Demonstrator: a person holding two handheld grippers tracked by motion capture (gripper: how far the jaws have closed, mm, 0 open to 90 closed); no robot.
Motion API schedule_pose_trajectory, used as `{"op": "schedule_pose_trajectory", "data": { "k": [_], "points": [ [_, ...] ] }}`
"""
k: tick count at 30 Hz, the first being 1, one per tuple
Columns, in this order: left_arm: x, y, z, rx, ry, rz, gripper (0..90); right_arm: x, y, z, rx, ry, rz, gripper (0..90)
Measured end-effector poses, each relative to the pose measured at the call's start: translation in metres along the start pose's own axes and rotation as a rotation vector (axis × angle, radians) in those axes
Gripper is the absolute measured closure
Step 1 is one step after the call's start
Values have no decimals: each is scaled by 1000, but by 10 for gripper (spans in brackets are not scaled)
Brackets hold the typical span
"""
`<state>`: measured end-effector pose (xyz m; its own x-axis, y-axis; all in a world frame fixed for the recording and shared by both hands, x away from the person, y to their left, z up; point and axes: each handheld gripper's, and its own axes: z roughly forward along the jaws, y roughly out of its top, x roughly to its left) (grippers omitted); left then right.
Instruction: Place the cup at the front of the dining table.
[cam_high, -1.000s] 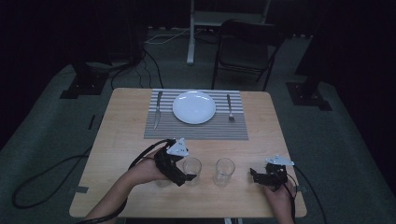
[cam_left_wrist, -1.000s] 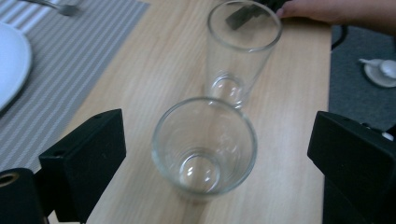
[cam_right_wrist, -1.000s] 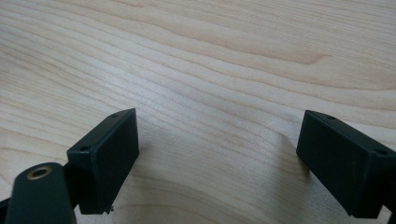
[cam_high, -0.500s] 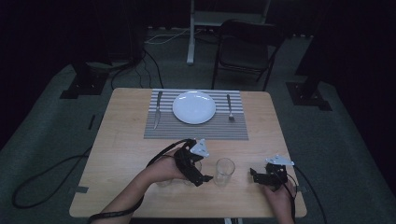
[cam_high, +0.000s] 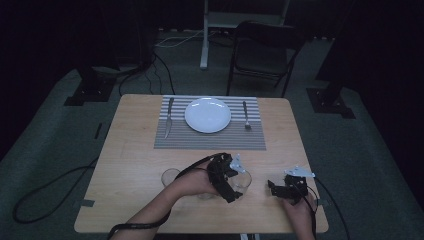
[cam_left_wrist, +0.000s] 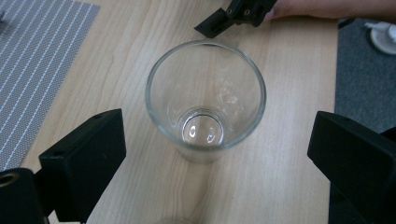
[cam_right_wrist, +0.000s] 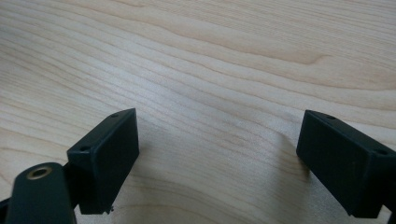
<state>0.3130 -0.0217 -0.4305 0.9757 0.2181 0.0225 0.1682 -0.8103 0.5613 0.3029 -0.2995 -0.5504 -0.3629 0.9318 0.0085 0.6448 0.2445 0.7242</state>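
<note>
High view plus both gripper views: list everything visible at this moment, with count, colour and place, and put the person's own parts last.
Table: one, light wood, centre of the high view.
Placemat: one, grey striped, far middle of the table.
Plate: one, white, on the placemat.
Knife: one, silver, on the placemat left of the plate.
Fork: one, silver, on the placemat right of the plate.
Glasses: two, clear, empty, near edge; one stands free at left, the other sits between the left gripper's open jaws.
Chair: one, dark, beyond the table.
Cables: black, on the floor at left.
Left gripper: black, open around the glass.
Right gripper: black, open, over bare table.
Forearms: two, entering from the bottom edge.
</note>
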Motion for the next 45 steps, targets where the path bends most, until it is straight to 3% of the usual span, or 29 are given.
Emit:
{"op": "schedule_pose_trajectory", "data": {
  "k": [3, 11, 14, 16, 19, 21, 23, 24, 35, 39, 45],
  "points": [
    [0, 4, 6, 26, 2, 3, 48, 0, 0, 0, 0, 0, 0, 126],
    [7, 13, 14, 60, 20, -45, 69, 0, 0, 0, 2, 1, -1, 127],
    [5, 17, 18, 82, 22, -37, 69, 0, 0, 0, 2, 1, -1, 127],
    [2, 19, 20, 86, 34, -23, 160, 0, 0, 0, 2, 1, -1, 127],
    [3, 21, 23, 115, 37, -20, 161, 0, 0, 0, 2, 1, -1, 127],
    [4, 21, 26, 140, 40, -28, 235, 0, 0, 0, 1, 1, -1, 127],
    [4, 20, 29, 163, 39, -23, 246, 0, 0, 0, 1, 0, -1, 127],
    [4, 19, 31, 163, 34, -21, 283, 0, 0, 0, 1, 0, -1, 127],
    [6, 22, 33, 187, 20, -24, 289, 0, 0, 0, 1, 0, -2, 127],
    [7, 22, 33, 175, 16, -9, 290, 0, 0, 0, 1, 0, -2, 127],
    [8, 28, 35, 187, 37, 6, 291, 0, 0, 0, 1, 0, 0, 127]
  ]
}}
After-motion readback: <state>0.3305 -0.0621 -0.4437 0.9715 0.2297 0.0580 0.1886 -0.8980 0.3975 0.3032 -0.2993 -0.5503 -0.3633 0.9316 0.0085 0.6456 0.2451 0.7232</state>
